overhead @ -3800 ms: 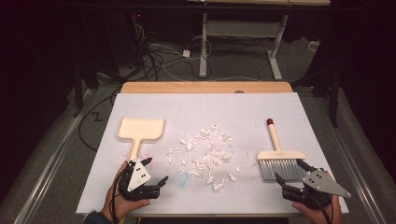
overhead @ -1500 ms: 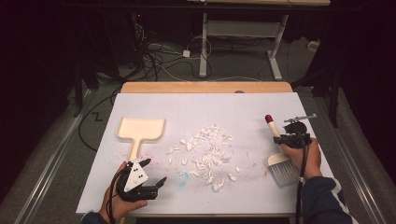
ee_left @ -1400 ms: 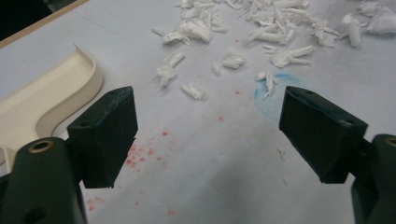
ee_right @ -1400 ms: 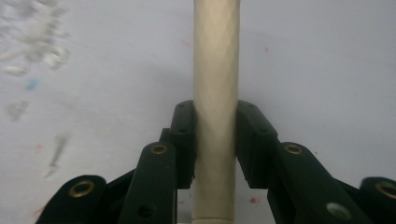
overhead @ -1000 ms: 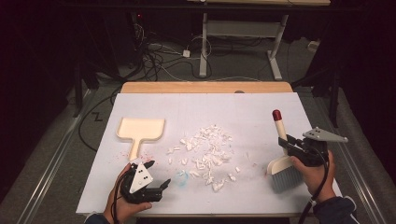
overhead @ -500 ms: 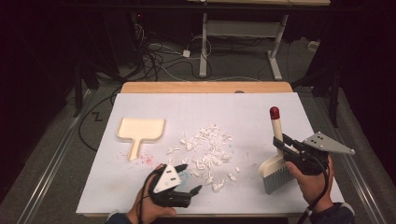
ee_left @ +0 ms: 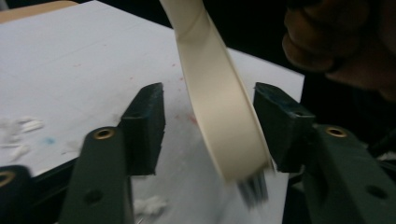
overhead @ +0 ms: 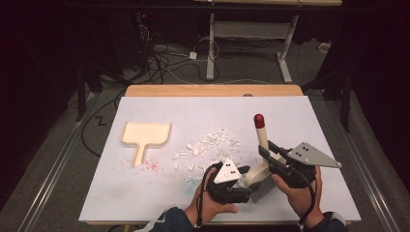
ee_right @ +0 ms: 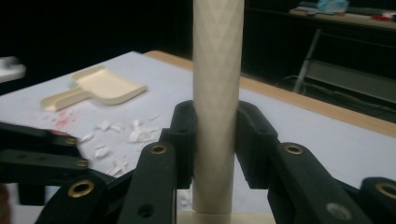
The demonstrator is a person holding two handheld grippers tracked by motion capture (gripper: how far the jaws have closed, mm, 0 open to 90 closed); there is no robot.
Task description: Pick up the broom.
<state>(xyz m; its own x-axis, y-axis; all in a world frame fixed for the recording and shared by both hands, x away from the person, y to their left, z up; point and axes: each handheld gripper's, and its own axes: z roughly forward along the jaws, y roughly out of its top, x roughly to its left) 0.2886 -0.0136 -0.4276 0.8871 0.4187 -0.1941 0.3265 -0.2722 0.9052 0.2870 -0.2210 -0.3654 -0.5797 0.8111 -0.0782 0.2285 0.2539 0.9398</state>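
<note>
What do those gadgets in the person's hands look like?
Each gripper, left and right, has two black jaws with brass-coloured rivets, a grey three-cornered plate on top with small dark dots, and a black cable trailing back. The person wears dark sleeves.

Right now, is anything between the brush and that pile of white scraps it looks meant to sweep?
Yes: the left gripper. Its open fingers straddle the brush head, on the side facing the scraps. The right gripper holds the handle.
</note>
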